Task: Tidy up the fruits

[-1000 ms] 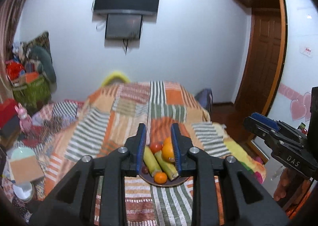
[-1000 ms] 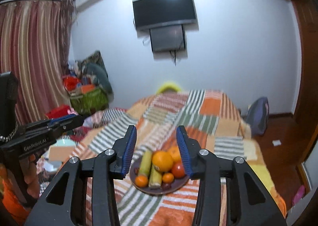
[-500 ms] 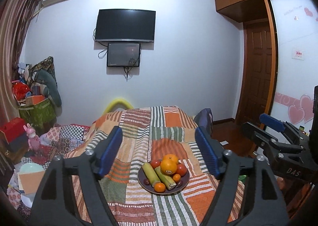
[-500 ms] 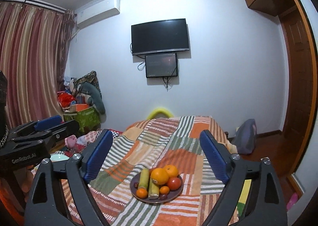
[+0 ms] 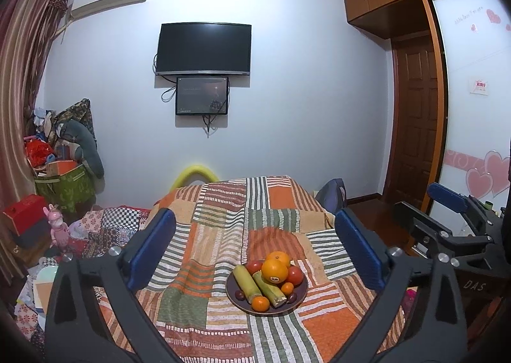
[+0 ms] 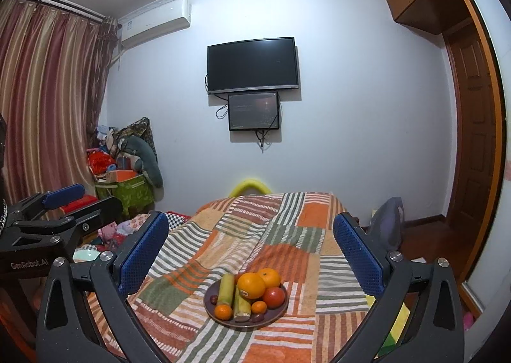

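Note:
A dark round plate (image 5: 238,300) (image 6: 281,310) sits on a striped patchwork bedspread (image 5: 223,229) (image 6: 255,229). On it lie two big oranges (image 5: 274,270) (image 6: 251,284), tomatoes (image 5: 294,275) (image 6: 274,296), small tangerines (image 5: 260,304) (image 6: 223,312), two green cane pieces (image 5: 246,281) (image 6: 226,288) and dark small fruits. My left gripper (image 5: 255,254) is wide open and empty, held back from the plate. My right gripper (image 6: 250,251) is wide open and empty too. Each gripper shows in the other's view, the right one (image 5: 447,222) and the left one (image 6: 64,213).
A TV (image 5: 204,48) and a smaller screen hang on the far wall. Piled bags and toys (image 5: 60,165) stand at the left by the curtain (image 6: 48,101). A wooden door (image 5: 415,117) and wardrobe are at the right. A yellow foam arc (image 5: 196,173) lies behind the bed.
Both grippers have opened from nearly shut to wide open. Both have tilted up and drawn back, so the plate sits lower and more of the room shows.

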A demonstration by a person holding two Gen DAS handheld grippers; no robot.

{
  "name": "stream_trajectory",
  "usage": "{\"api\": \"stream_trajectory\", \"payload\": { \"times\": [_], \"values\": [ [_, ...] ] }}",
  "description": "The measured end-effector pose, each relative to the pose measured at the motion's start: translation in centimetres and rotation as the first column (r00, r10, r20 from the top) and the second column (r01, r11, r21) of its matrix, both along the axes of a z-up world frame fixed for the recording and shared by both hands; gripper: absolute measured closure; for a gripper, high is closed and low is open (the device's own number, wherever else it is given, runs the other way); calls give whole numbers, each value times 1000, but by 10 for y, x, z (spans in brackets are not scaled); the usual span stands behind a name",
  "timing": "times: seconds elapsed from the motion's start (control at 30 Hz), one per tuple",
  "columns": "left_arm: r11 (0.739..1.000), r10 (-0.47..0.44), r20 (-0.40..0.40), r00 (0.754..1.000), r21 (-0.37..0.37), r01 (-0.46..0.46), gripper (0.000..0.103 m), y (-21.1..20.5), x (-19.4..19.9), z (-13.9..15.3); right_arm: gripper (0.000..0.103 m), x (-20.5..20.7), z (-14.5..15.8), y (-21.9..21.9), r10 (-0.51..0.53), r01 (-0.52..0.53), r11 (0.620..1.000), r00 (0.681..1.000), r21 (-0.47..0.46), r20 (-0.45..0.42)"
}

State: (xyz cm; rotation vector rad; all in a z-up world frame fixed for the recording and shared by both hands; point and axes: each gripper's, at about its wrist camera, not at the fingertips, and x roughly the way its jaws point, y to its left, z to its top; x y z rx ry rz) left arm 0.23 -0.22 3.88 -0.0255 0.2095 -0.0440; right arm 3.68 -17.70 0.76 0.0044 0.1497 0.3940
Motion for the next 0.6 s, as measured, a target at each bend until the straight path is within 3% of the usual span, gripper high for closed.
{"api": "stream_trajectory", "payload": {
  "times": [0.6],
  "values": [
    [1000, -3, -3, 1000, 10, 3, 0, -6, 1, -3, 0, -6, -2, -5, -13, 13, 1000, 1000, 9, -2]
  ]
}}
